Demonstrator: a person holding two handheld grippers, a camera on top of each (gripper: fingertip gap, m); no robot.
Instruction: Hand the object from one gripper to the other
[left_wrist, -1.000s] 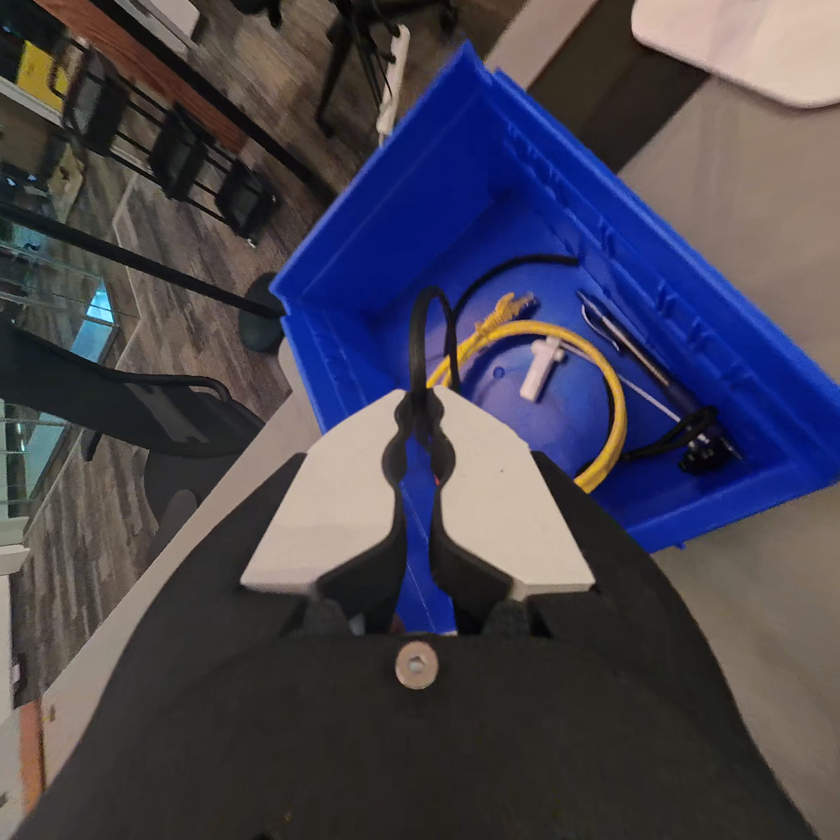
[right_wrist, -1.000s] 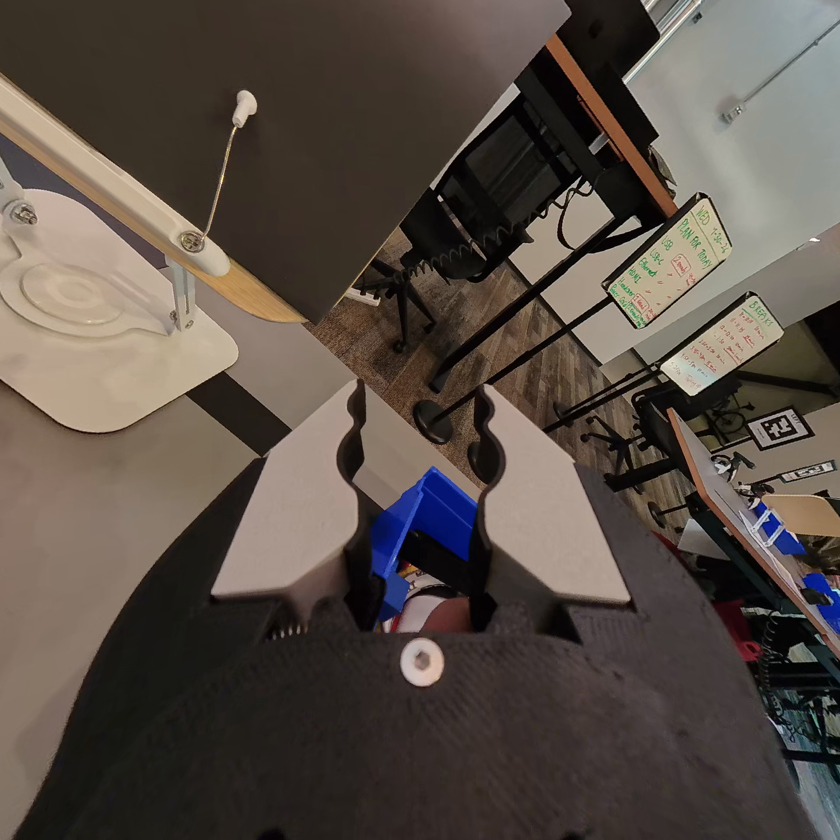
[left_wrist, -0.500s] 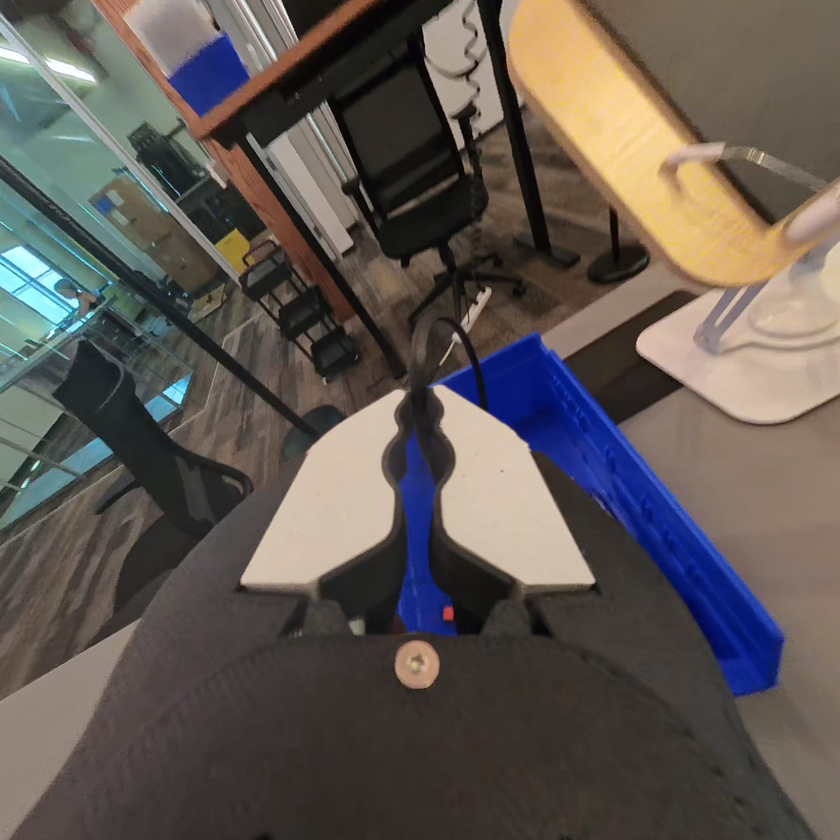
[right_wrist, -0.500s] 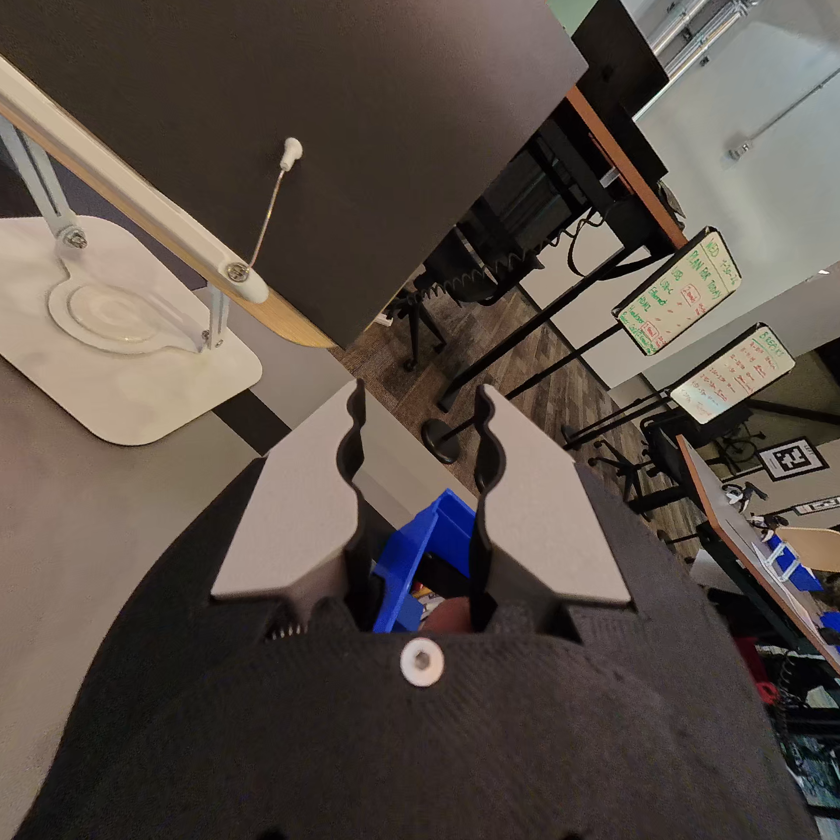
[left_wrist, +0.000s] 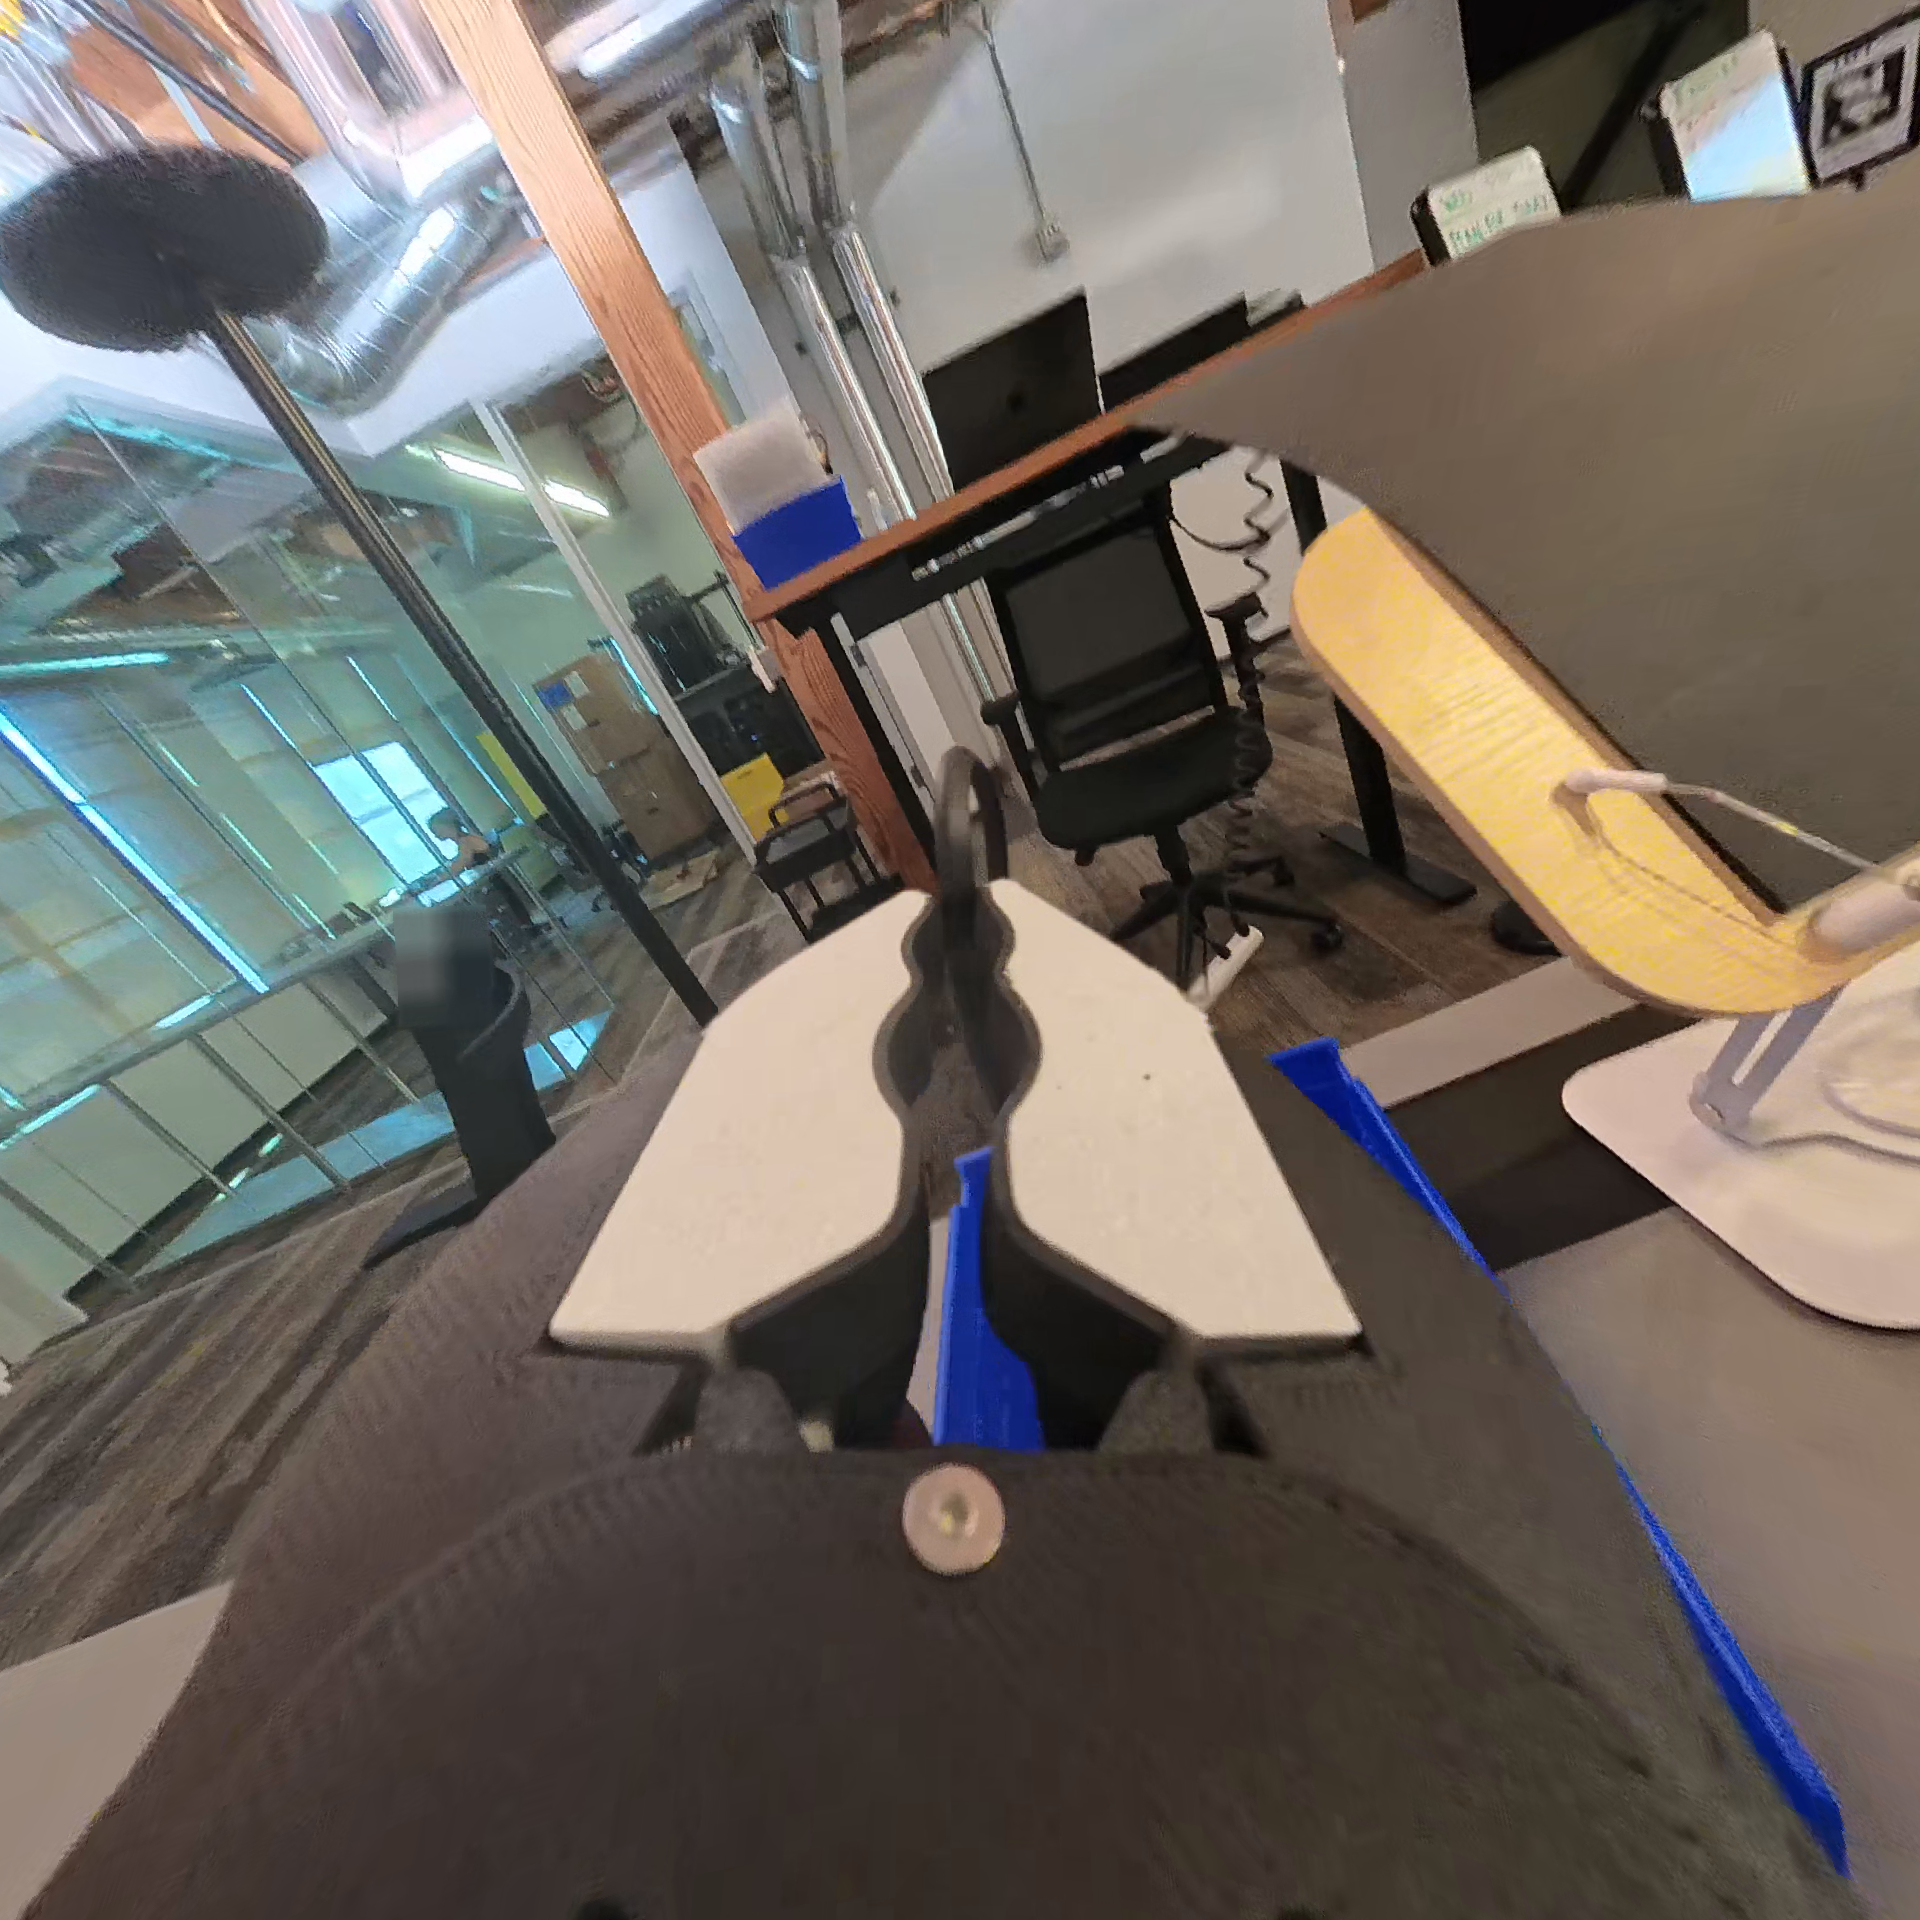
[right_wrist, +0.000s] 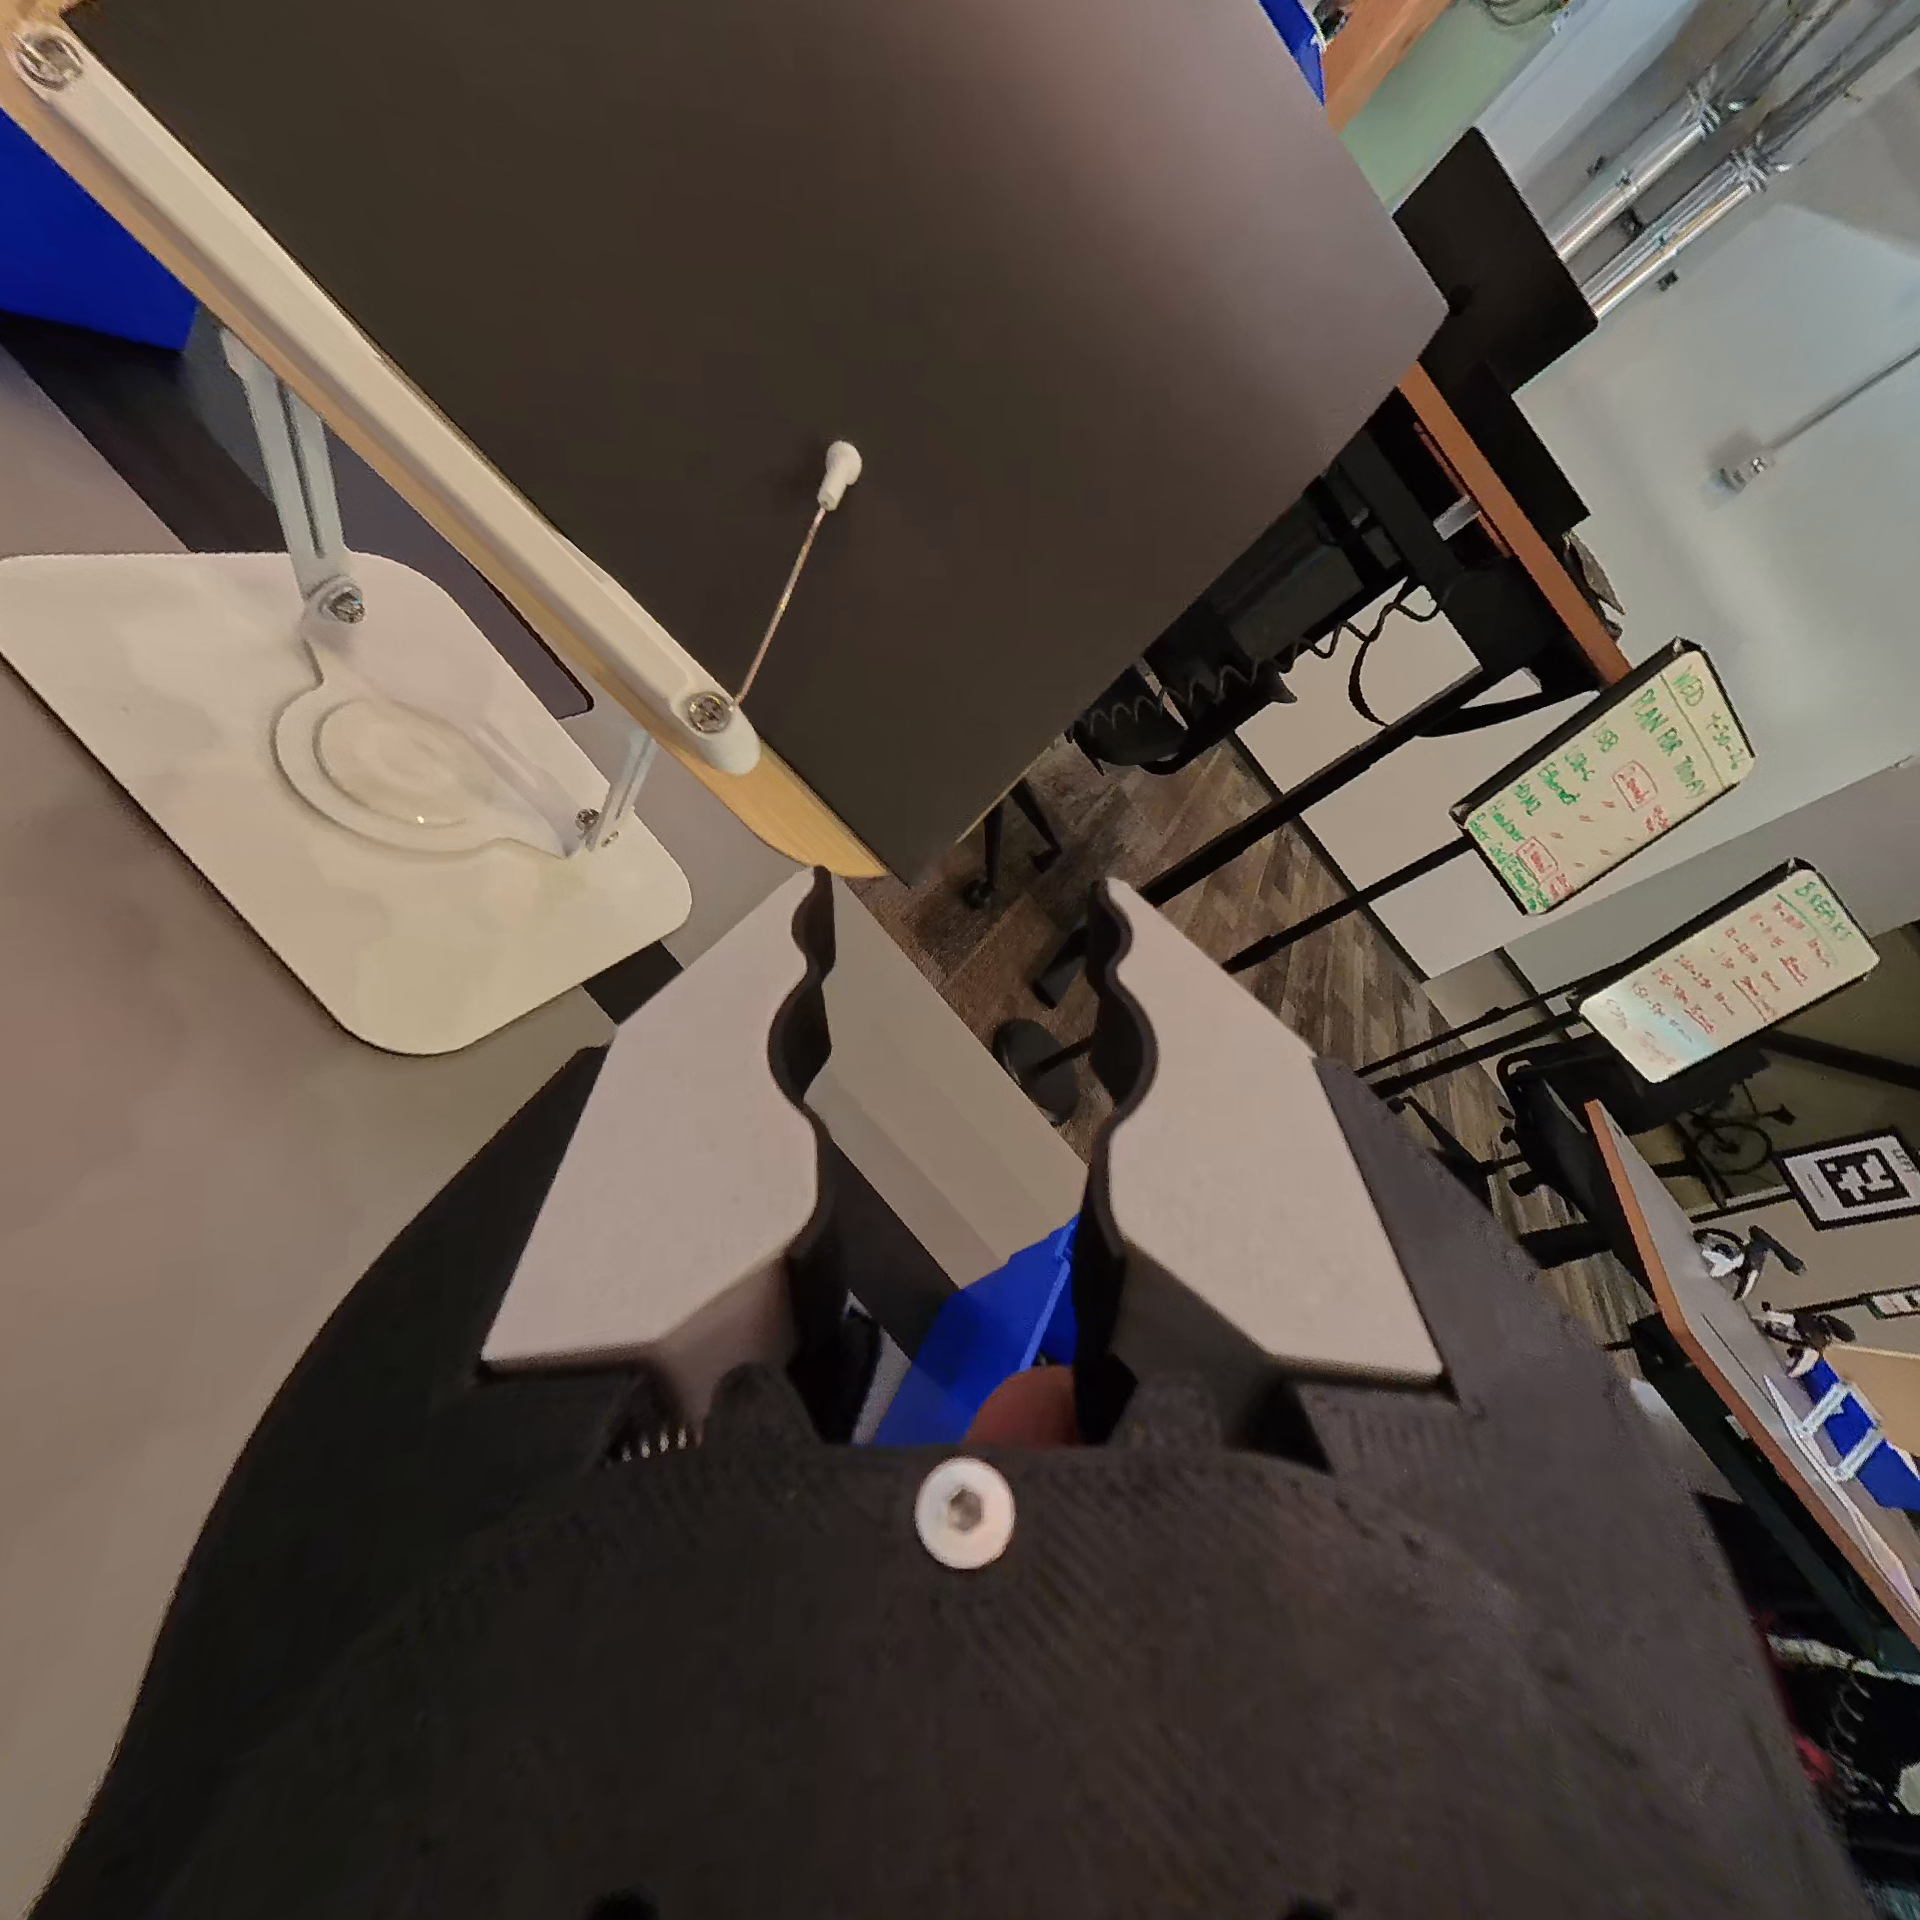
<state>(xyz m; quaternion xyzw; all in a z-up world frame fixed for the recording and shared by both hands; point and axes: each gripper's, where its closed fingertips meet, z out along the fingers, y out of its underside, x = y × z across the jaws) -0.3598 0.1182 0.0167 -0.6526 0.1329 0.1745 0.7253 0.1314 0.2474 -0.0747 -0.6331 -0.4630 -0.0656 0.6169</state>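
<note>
The left claw (left_wrist: 961, 935) is clenched on a black cable (left_wrist: 968, 831), its loop raised above the blue bin (left_wrist: 1392, 1164). The right claw (right_wrist: 961, 914) is released and empty. Step: presenting for transfer. Next, judged: bring the claws together.

Your object is a thin black cable (left_wrist: 961, 831), bent into a narrow loop that stands up past the tips of the left tongs (left_wrist: 961, 925). Both strands of the loop run down into the pinch between those tips, clamped there. The loop sits above and ahead of the blue bin (left_wrist: 1371, 1132); the cable's lower run is hidden behind the tongs.
</note>
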